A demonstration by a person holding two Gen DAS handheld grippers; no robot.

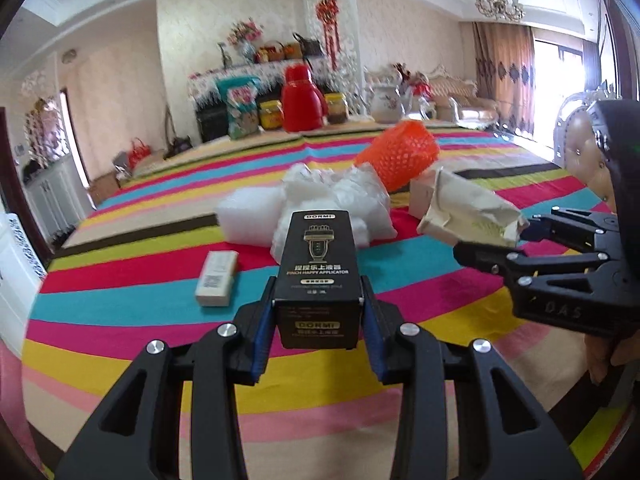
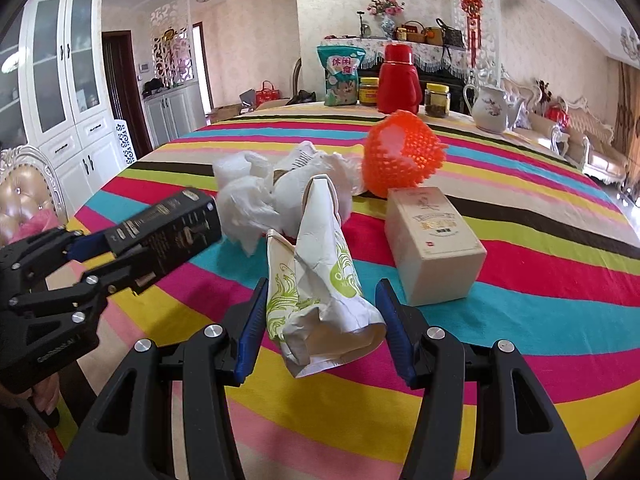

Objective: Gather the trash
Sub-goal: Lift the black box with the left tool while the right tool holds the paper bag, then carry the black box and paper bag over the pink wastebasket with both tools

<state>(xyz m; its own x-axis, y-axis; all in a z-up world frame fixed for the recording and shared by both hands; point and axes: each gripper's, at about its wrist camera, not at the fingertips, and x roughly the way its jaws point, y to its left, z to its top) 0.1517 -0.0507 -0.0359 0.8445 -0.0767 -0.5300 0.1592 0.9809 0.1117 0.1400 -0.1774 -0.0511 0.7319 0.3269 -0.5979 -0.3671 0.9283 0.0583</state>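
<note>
My left gripper [image 1: 318,312] is shut on a black carton box [image 1: 316,268] and holds it above the striped table; it also shows in the right wrist view [image 2: 168,236]. My right gripper [image 2: 322,320] is shut on a crumpled white paper cup with green print [image 2: 320,280], lifted off the table; the cup also shows in the left wrist view [image 1: 468,212]. An orange mesh basket [image 2: 404,156] lies on its side mid-table. White plastic wrapping [image 2: 256,188] lies beside it. A beige box [image 2: 432,240] and a small white box [image 1: 216,278] sit on the cloth.
At the table's far edge stand a red thermos [image 2: 398,80], a snack bag [image 2: 340,76], two jars [image 2: 437,100] and a white pitcher [image 2: 490,108]. Chairs [image 2: 24,196] flank the table. The striped cloth [image 2: 540,280] covers the whole table.
</note>
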